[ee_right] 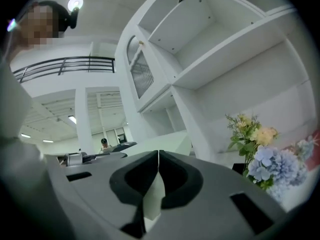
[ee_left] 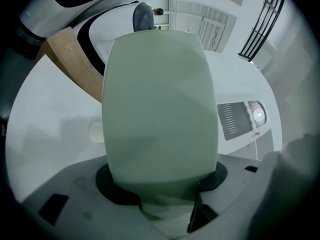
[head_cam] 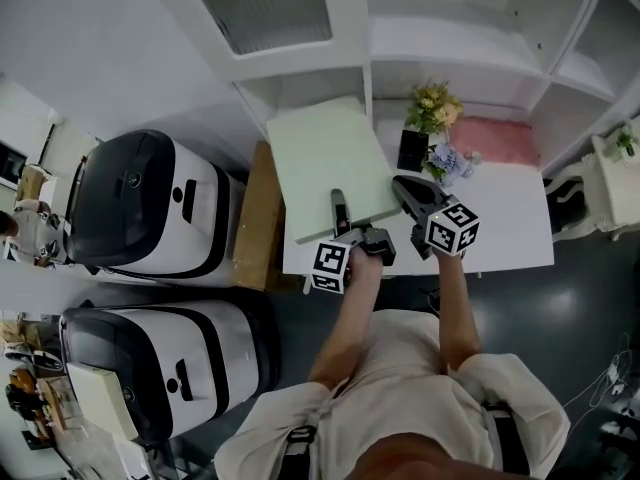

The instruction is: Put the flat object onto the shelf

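The flat object is a pale green board [head_cam: 325, 163], held tilted above the left end of the white table [head_cam: 505, 223]. Its far edge reaches toward the lower opening of the white shelf unit [head_cam: 305, 83]. My left gripper [head_cam: 343, 220] is shut on the board's near edge, with one finger lying on top. In the left gripper view the board [ee_left: 160, 104] fills the middle, rising from between the jaws of the left gripper [ee_left: 160, 186]. My right gripper [head_cam: 408, 190] is at the board's right corner. In the right gripper view, the right gripper [ee_right: 158, 156] is shut on the thin pale edge.
A flower bunch [head_cam: 436, 108], a small black frame [head_cam: 413, 150] and a pink cloth [head_cam: 495, 138] sit on the table's far side. Two black-and-white machines [head_cam: 150, 203] stand at the left, a wooden panel [head_cam: 258, 223] between them and the table. Open shelves [ee_right: 235, 49] rise above.
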A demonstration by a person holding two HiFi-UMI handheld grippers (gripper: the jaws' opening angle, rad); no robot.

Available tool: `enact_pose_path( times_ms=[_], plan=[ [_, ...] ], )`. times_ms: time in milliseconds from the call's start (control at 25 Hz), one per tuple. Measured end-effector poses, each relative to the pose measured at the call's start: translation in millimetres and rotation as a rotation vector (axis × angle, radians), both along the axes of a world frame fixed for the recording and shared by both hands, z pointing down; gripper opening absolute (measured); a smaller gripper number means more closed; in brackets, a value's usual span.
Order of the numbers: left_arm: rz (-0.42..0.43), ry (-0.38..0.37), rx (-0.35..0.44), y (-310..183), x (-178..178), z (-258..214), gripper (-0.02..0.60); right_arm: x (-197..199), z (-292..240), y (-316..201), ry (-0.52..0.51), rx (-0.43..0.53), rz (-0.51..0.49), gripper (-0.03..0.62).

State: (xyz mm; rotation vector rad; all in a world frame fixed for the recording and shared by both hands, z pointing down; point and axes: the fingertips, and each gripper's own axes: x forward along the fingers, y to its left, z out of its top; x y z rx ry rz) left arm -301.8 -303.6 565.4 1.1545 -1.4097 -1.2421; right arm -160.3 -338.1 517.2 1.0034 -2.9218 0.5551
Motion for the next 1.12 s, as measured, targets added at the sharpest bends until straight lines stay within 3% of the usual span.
enact_pose_path(
  times_ms=[320, 480, 680, 1120],
  plan=[
    [0.108, -0.018, 0.016, 6.0, -2.9, 2.5, 0.265, 0.1, 3.5, 18.7, -0.171, -0.035, -0.035, 0.070],
    [0.142, -0.023, 0.019, 8.8, -5.4, 3.9, 0.265, -11.0, -2.4, 42.0, -0.245, -0.026, -0.161, 0.069],
    [0.170, -0.025, 0.021, 9.9, -3.1, 4.5, 0.265, -21.3, -2.8, 47.8, -0.141, 0.026, -0.188, 0.069],
    [0.255, -0.021, 0.044, 21.2, -14.9, 9.1, 0.265, -34.0, -3.0, 83.9, -0.241, -0.001, -0.377, 0.069]
  ],
)
